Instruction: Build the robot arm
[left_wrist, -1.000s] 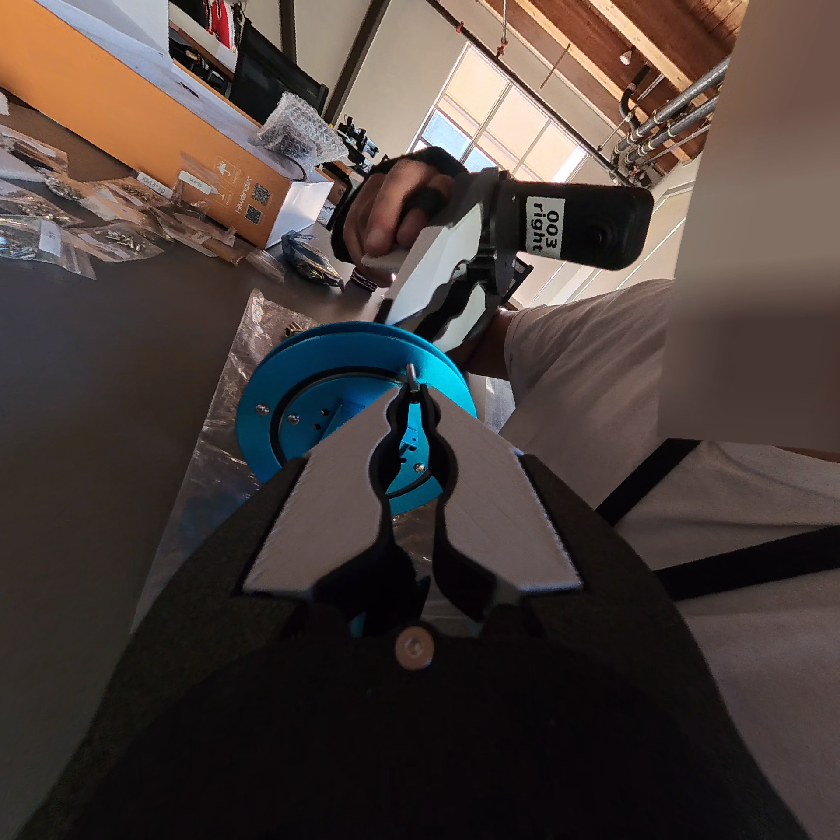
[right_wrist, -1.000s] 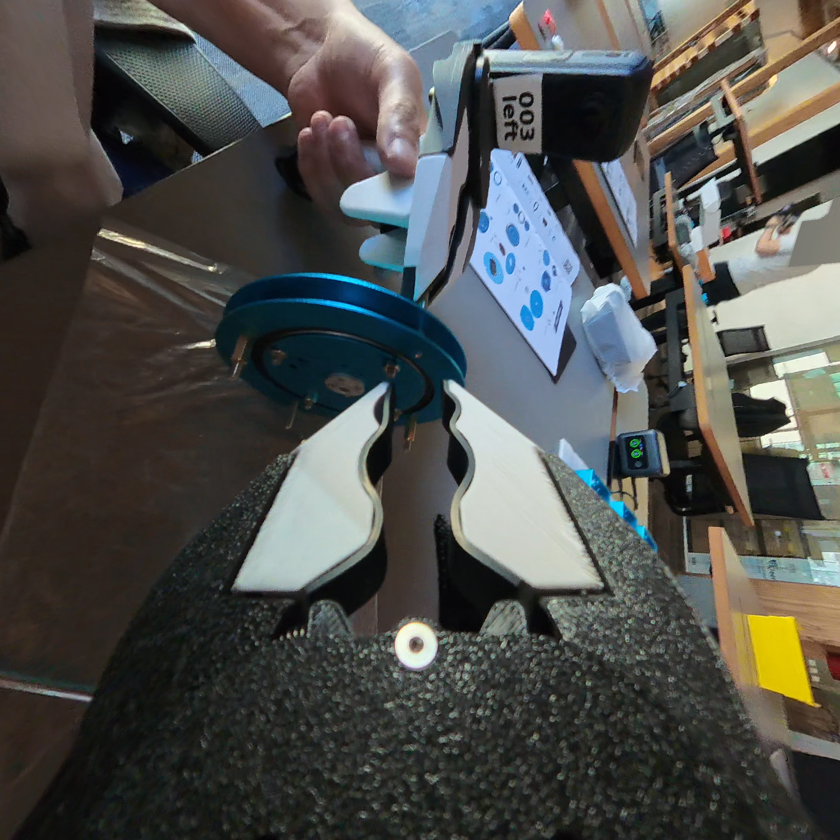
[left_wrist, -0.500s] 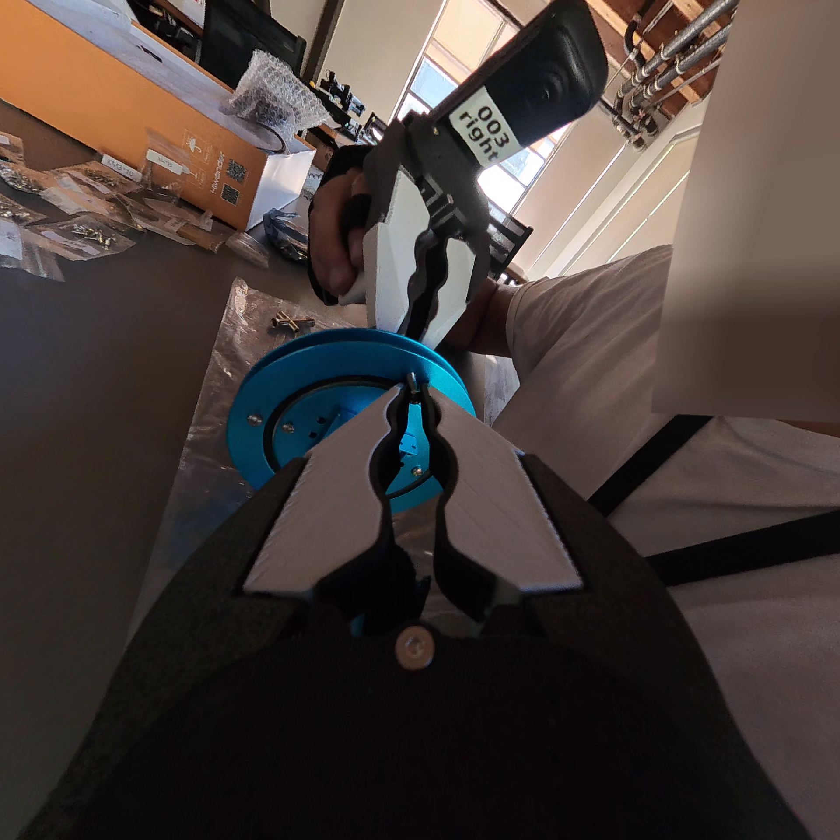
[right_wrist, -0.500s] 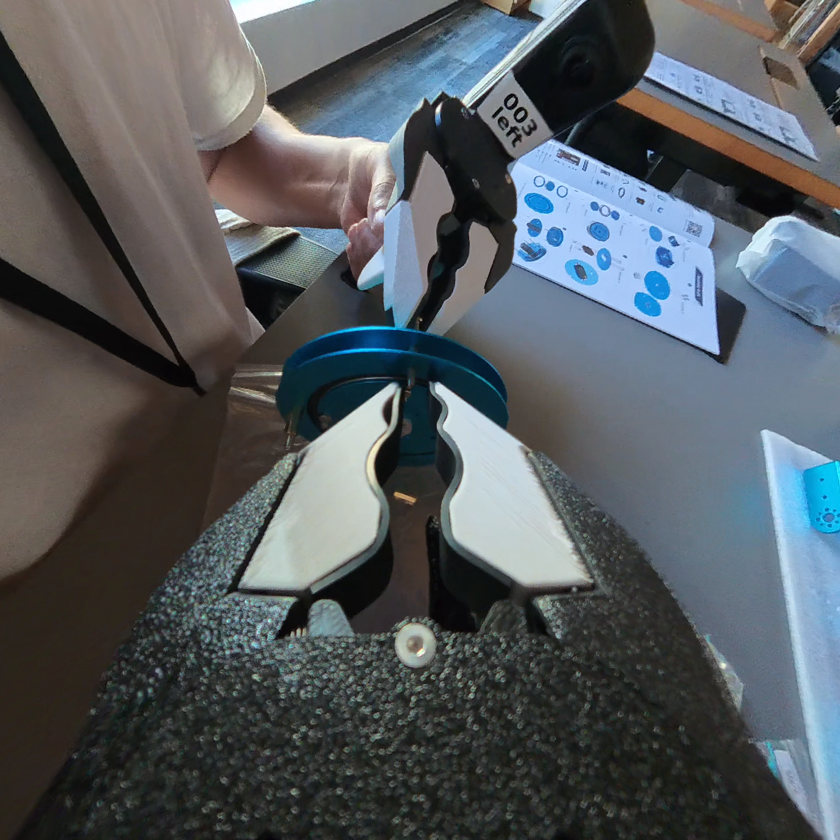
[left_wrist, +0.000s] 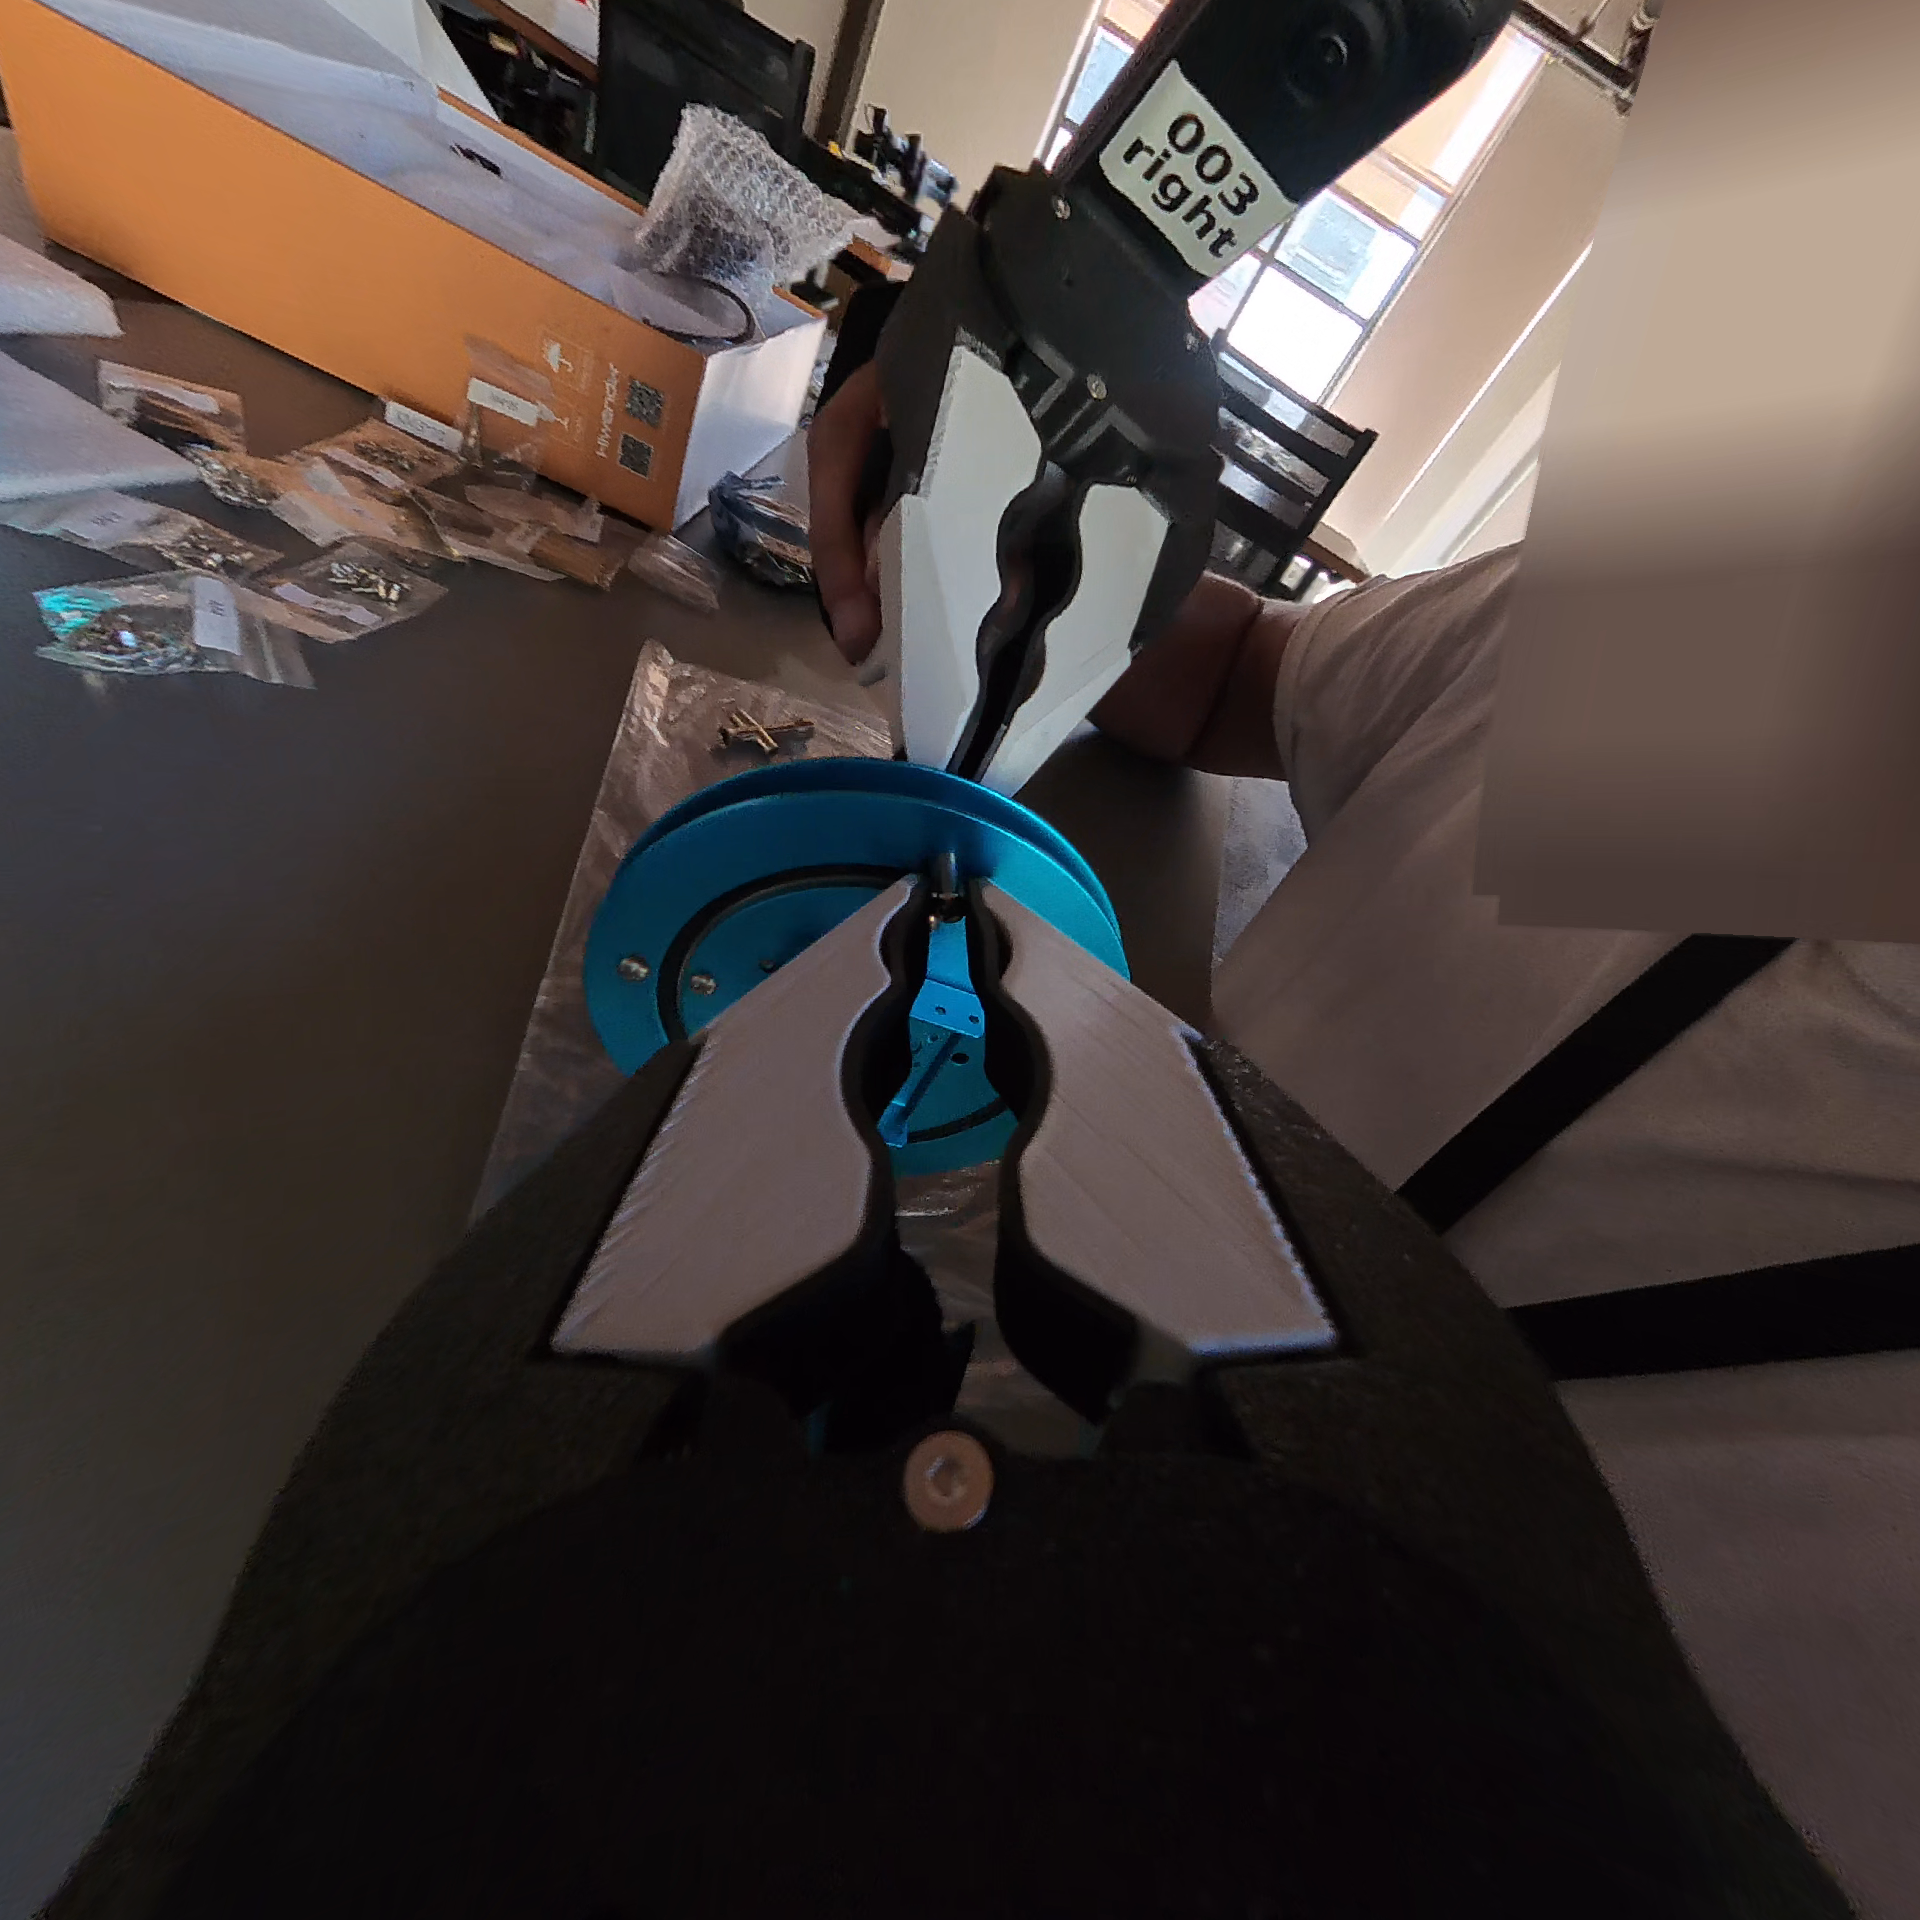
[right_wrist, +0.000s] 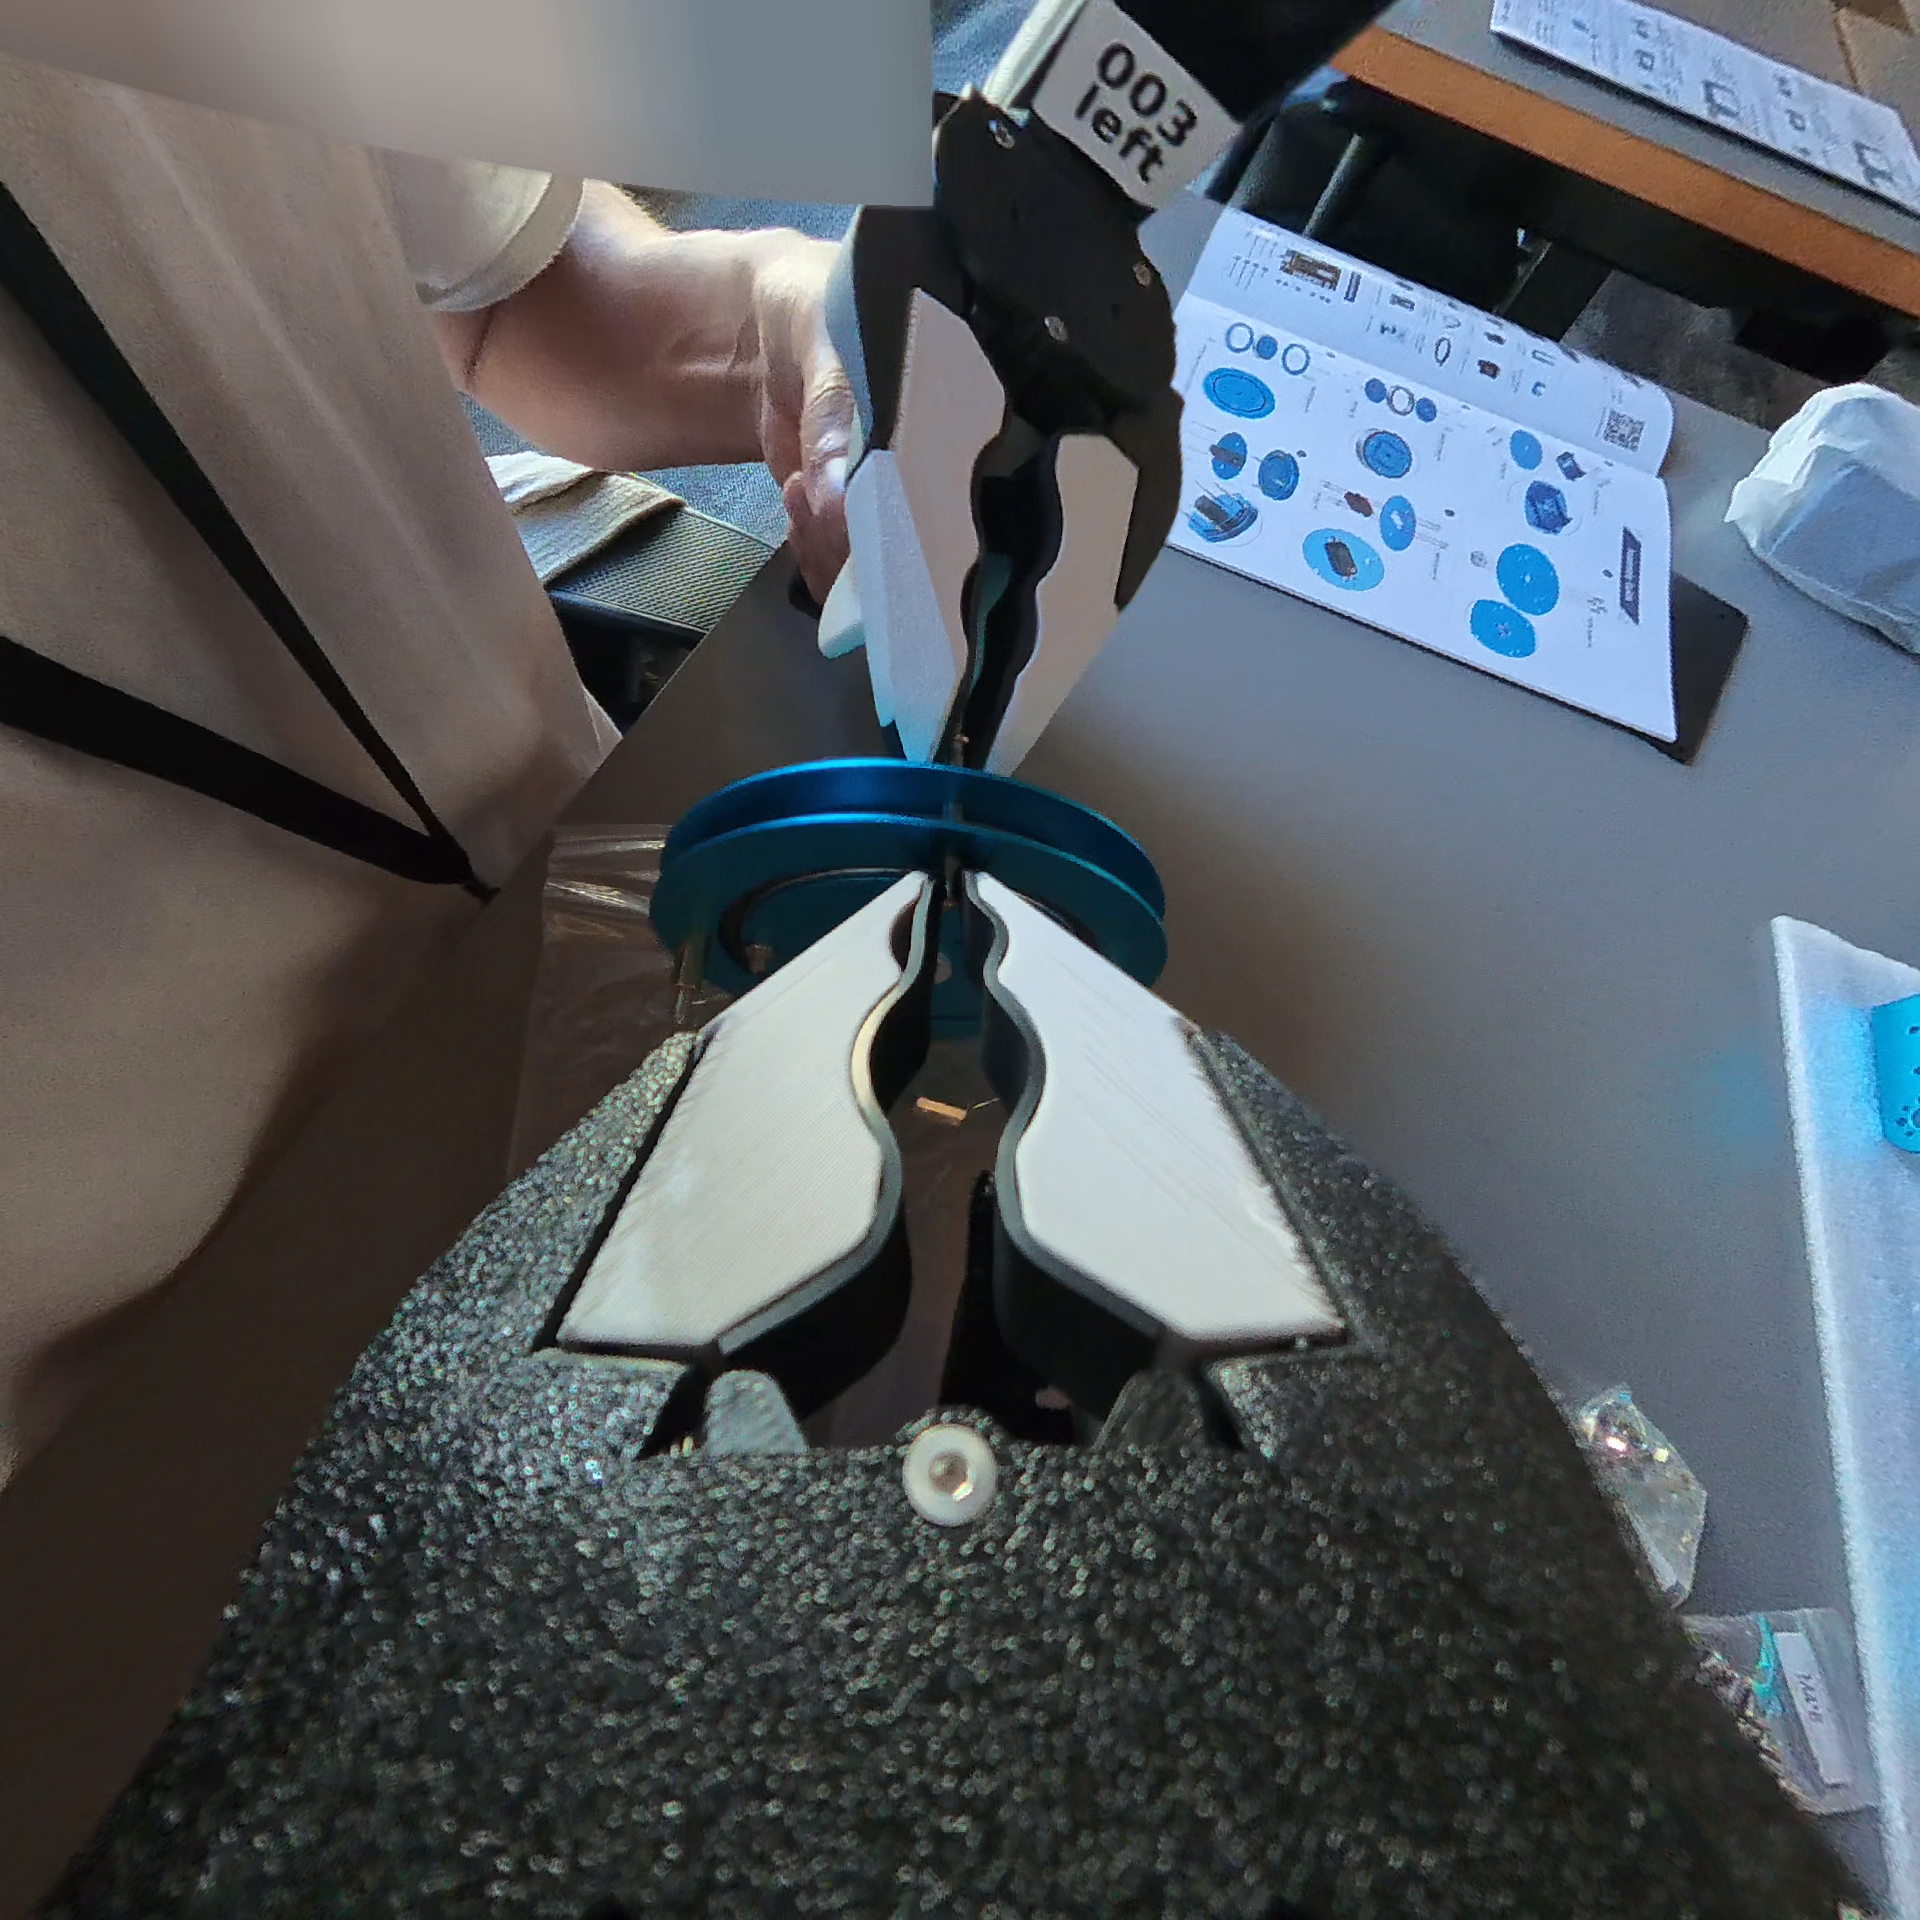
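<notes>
A blue metal double-disc assembly lies on a clear plastic bag on the grey table. My left gripper is shut on a small metal screw standing on the disc. My right gripper has its tips closed over the disc's near rim, pinching a thin dark pin. In each view the other gripper points down at the disc's far rim: the right one in the left wrist view, the left one in the right wrist view.
An orange box, bubble wrap and several hardware bags lie at the back left. Brass standoffs lie on the bag. An instruction sheet, a white foam tray and the person's torso are close by. My left and right fingertips are right by each other.
My right gripper swung from a sideways tilt to pointing down at the disc's rim, and its jaws closed from open. My left gripper stayed shut on the screw.
</notes>
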